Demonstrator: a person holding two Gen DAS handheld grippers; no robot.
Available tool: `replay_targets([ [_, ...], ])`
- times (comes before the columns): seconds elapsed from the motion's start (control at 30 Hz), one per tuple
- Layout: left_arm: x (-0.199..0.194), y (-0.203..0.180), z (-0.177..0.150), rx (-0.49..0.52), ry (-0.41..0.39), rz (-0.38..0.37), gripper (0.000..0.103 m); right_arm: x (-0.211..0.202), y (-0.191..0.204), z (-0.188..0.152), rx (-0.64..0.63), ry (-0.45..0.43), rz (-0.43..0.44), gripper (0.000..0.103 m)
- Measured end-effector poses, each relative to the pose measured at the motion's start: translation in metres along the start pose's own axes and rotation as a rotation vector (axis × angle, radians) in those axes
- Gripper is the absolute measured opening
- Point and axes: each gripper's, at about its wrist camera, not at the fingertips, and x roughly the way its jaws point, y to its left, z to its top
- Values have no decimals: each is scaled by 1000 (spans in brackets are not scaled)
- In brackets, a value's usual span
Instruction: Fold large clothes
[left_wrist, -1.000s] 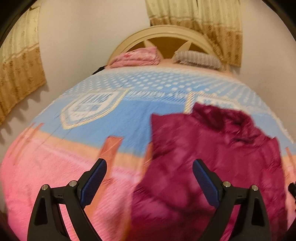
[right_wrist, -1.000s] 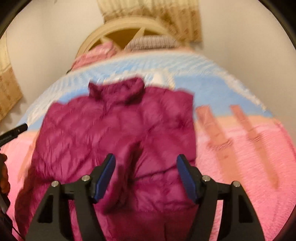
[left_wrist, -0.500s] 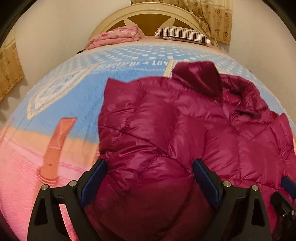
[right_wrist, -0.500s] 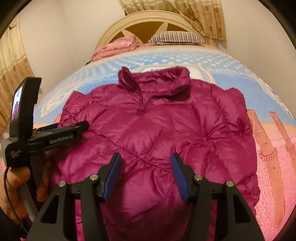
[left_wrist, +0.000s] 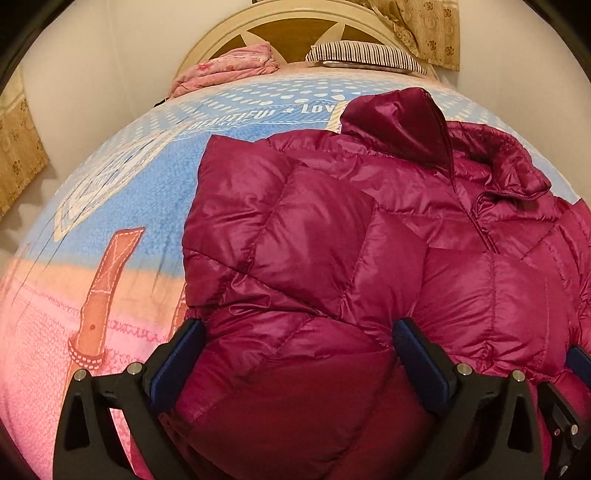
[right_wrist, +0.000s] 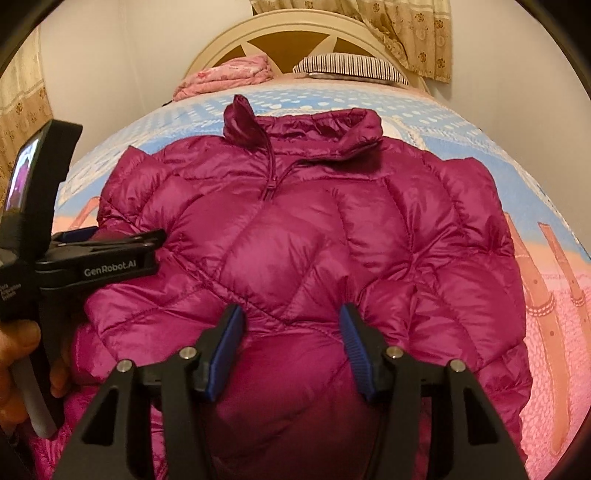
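A shiny magenta quilted puffer jacket (right_wrist: 314, 251) lies front-up, collar toward the headboard, on a bed covered by a blue-and-pink patterned blanket (left_wrist: 110, 206). The left gripper (left_wrist: 299, 365) hovers low over the jacket's left hem, its blue-padded fingers (left_wrist: 177, 362) wide apart. The right gripper (right_wrist: 291, 347) sits over the jacket's lower middle, fingers apart, clamping nothing.

jacket (right_wrist: 295, 236) on bed (right_wrist: 461, 122), collar toward headboard (right_wrist: 295, 40) | folded blanket (right_wrist: 225, 75) left, pillow (right_wrist: 351, 66) right at head edge | left gripper (right_wrist: 122, 251) at jacket's left side
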Motion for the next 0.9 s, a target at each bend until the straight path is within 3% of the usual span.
replay_targets([
  [0.9,1,0,0,-3,3,-5,102,6,12,-1,-51,12,-70,58],
])
